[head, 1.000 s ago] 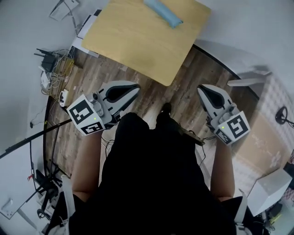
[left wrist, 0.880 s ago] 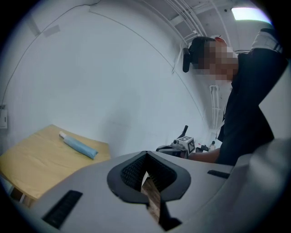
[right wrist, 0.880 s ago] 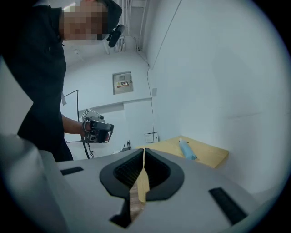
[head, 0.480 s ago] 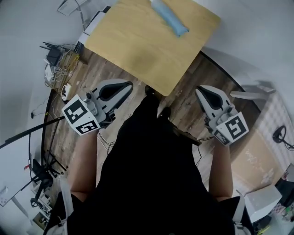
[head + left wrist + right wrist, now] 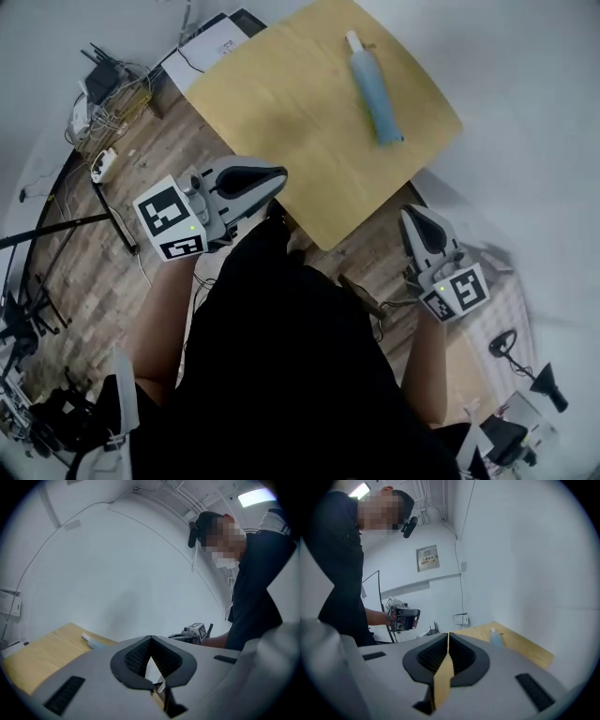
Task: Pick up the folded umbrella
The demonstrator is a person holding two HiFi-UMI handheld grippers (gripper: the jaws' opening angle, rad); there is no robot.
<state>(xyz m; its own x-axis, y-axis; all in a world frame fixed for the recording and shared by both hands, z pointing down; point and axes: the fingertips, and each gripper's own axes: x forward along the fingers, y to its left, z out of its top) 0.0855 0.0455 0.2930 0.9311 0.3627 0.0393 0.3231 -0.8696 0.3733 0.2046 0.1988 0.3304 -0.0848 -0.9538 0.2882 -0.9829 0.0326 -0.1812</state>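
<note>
The folded umbrella [image 5: 375,89] is light blue with a white end and lies on the far right part of the wooden table [image 5: 281,103]. My left gripper [image 5: 277,176] is at the table's near edge, jaws shut and empty. Held lower to the right, my right gripper [image 5: 410,214] is off the table corner over the floor, also shut and empty. The left gripper view has the umbrella [image 5: 93,642] small and far beyond the shut left gripper [image 5: 150,639]. From the shut right gripper [image 5: 448,634] the umbrella [image 5: 496,638] shows on the table [image 5: 525,651].
Cables, a power strip and a router [image 5: 98,122] clutter the wooden floor left of the table. A white box [image 5: 211,42] sits by the table's far left corner. A black stand leg [image 5: 56,230] crosses the floor at left. White walls ring the table.
Both grippers have moved forward toward the table. The left one now reaches the table's near edge, and the table and umbrella sit lower and closer in the head view.
</note>
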